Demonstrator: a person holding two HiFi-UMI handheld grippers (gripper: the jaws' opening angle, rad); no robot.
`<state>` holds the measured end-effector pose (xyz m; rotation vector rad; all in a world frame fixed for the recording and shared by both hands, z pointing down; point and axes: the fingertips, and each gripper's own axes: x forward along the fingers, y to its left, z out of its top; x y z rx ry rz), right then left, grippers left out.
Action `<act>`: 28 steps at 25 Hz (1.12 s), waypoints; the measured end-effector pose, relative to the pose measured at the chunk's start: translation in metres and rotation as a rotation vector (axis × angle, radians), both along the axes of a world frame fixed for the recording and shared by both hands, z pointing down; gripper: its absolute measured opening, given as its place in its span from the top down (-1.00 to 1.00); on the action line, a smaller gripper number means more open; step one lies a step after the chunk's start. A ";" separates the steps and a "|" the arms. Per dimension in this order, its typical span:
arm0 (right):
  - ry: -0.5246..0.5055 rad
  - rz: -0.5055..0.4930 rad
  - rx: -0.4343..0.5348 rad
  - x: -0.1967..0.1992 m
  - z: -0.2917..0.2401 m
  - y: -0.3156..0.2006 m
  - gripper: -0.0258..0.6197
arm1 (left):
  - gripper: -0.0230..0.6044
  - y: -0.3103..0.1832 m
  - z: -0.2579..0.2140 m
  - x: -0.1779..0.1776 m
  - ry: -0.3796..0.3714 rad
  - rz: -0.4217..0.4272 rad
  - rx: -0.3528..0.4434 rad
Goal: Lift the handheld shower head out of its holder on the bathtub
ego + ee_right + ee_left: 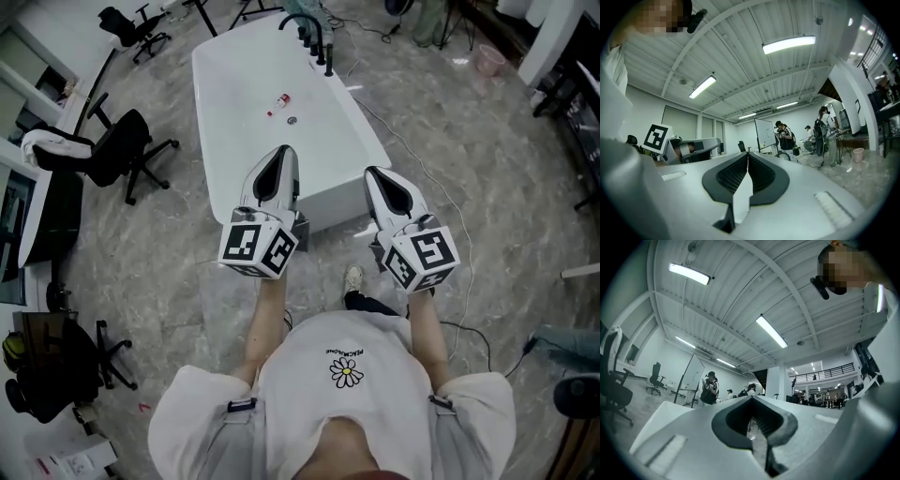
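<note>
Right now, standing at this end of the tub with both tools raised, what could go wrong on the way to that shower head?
1. The black tap fittings, probably where the shower head sits, are at the bathtub's far end. Walking round the right side means crossing a loose cable on the floor, which could trip the person.
2. The left gripper and right gripper are both shut, so they must open before grabbing anything.
</note>
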<state>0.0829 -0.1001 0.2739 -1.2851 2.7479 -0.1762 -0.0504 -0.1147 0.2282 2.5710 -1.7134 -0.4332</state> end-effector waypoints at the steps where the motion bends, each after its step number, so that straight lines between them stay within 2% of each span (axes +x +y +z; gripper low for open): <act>1: -0.009 -0.007 0.002 0.003 -0.004 -0.018 0.83 | 0.93 -0.015 -0.005 0.002 -0.004 -0.009 0.003; 6: -0.032 -0.043 -0.023 0.005 -0.005 -0.088 0.81 | 0.93 -0.073 -0.008 0.004 -0.012 -0.033 -0.002; 18: -0.025 -0.087 -0.062 -0.017 0.012 -0.181 0.67 | 0.93 -0.164 0.006 -0.010 -0.002 -0.060 -0.039; 28: 0.051 -0.086 -0.069 -0.054 0.017 -0.315 0.61 | 0.93 -0.295 0.013 -0.046 0.034 -0.050 -0.028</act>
